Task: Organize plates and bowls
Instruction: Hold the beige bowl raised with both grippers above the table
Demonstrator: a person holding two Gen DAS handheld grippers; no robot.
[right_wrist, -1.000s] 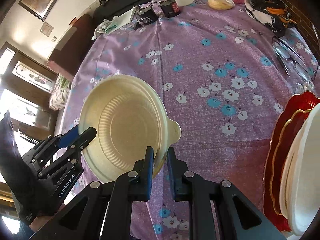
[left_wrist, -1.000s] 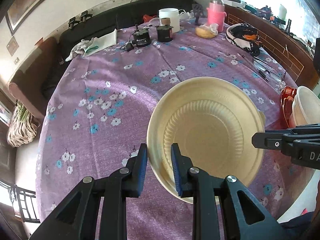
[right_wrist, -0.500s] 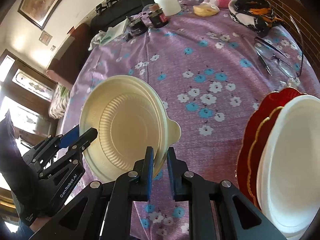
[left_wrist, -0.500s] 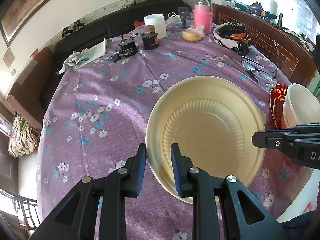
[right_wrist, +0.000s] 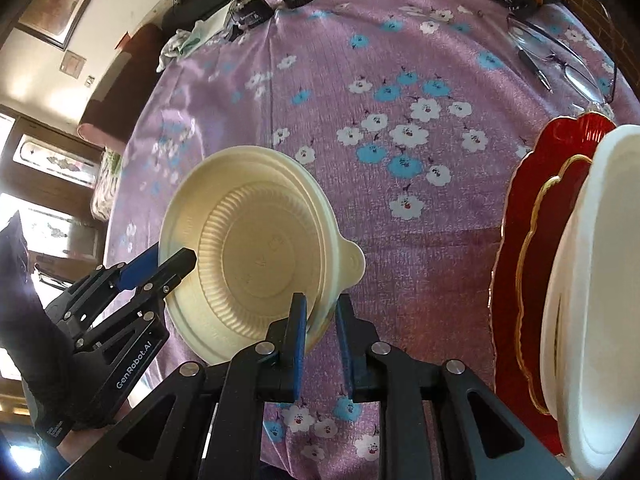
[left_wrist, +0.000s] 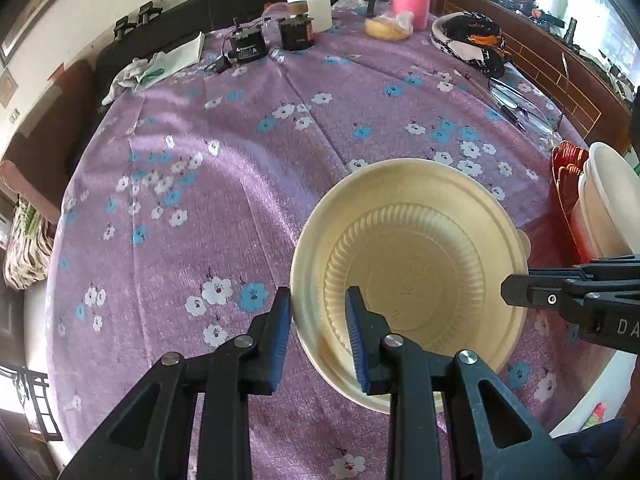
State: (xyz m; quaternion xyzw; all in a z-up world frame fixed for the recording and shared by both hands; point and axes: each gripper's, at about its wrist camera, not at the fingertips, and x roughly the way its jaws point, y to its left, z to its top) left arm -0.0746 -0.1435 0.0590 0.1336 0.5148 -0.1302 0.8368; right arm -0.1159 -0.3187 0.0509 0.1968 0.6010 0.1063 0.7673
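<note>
Two grippers on one cream bowl (left_wrist: pixel 412 264) at once. The left gripper (left_wrist: pixel 318 332) has the bowl's near rim sitting between its blue pads, jaws noticeably apart, one pad outside the wall and one inside, so it looks loose rather than pinched. The right gripper (right_wrist: pixel 320 336) straddles the opposite rim close to the little tab handle, jaws narrow, but I can't tell if they actually clamp. Bowl is tilted over the purple flowered tablecloth (left_wrist: pixel 224 184). Off right, a red plate (right_wrist: pixel 520 248) with a white bowl (right_wrist: pixel 592 280) stacked on it.
</note>
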